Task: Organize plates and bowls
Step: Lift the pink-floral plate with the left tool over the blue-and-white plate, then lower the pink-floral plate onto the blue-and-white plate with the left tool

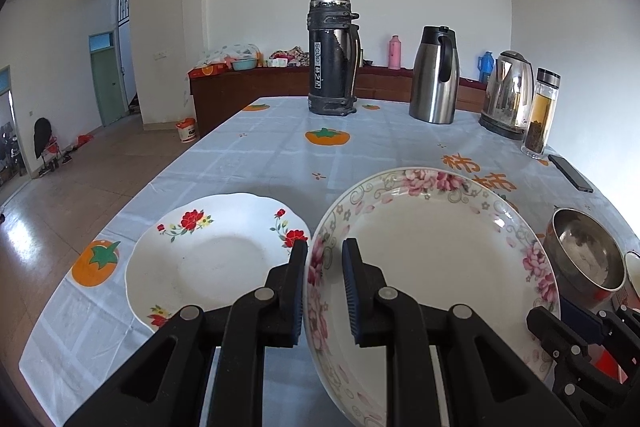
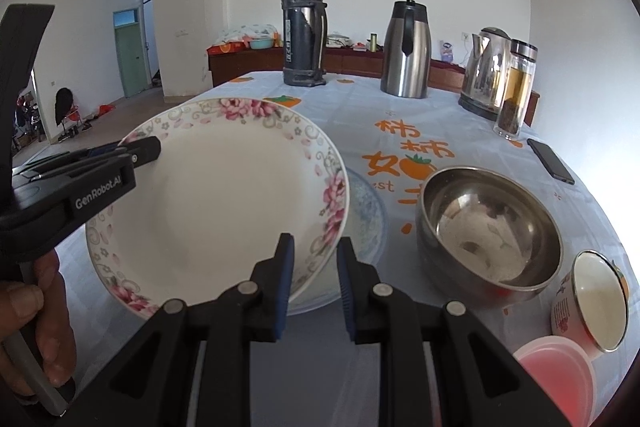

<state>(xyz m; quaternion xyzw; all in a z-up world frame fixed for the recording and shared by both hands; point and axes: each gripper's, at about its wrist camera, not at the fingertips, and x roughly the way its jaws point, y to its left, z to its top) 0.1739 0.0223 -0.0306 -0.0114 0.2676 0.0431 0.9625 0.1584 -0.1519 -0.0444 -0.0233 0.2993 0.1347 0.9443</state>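
My left gripper (image 1: 325, 291) is shut on the near-left rim of a pink-flowered plate (image 1: 432, 259) and holds it tilted above the table. The same plate (image 2: 224, 203) shows in the right wrist view with the left gripper (image 2: 152, 149) clamped on its left rim. A white plate with red flowers (image 1: 216, 259) lies flat on the table to the left. My right gripper (image 2: 314, 291) is open and empty, its fingers either side of the held plate's near-right rim. A plate with a blue pattern (image 2: 368, 215) lies under the held one. A steel bowl (image 2: 490, 231) sits to the right.
At the table's far side stand a black thermos (image 1: 331, 55), a steel jug (image 1: 435, 77), an electric kettle (image 1: 508, 95) and a glass tea bottle (image 1: 541, 113). A phone (image 2: 550, 161) lies at the right edge. A white enamel cup (image 2: 592, 303) and a pink plastic tub (image 2: 556, 383) sit near right.
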